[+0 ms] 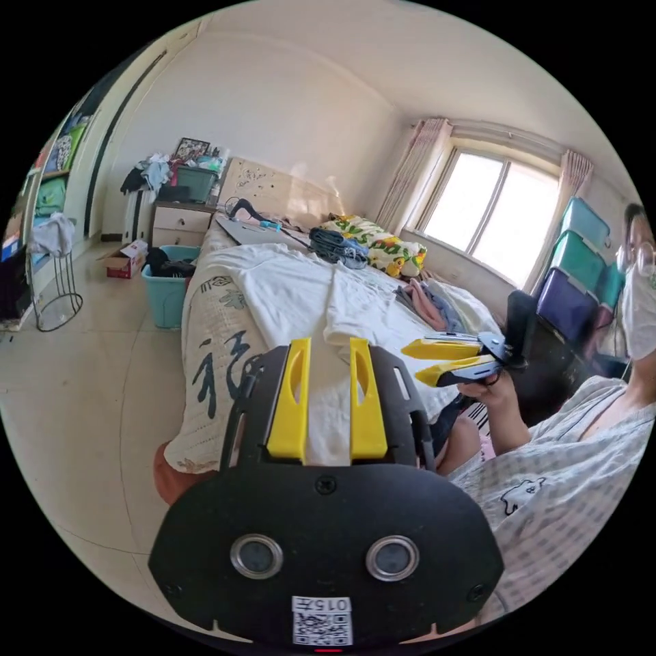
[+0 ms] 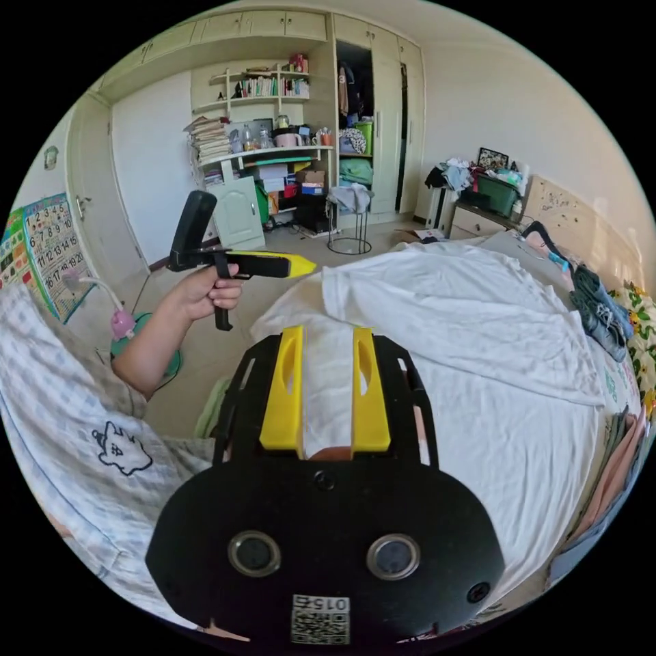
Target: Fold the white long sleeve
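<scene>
White long sleeve (image 2: 478, 321) lies flat on bed (image 1: 212, 328), ahead of both claws; left claw (image 1: 328, 355) and right claw (image 2: 326, 345) spread, empty.

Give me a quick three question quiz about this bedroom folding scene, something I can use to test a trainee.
1. True or false: the white long sleeve lies spread on the bed.
2. Multiple choice: the jaws of the right gripper are A) shut on the garment, B) apart, with nothing between them, C) shut on a towel.
3. Short answer: what colour is the bin on the floor beside the bed?

Key
1. True. It lies spread over the bed.
2. B. The left gripper likewise has its jaws apart, and neither grips the cloth.
3. Teal, with dark clothes inside.
</scene>
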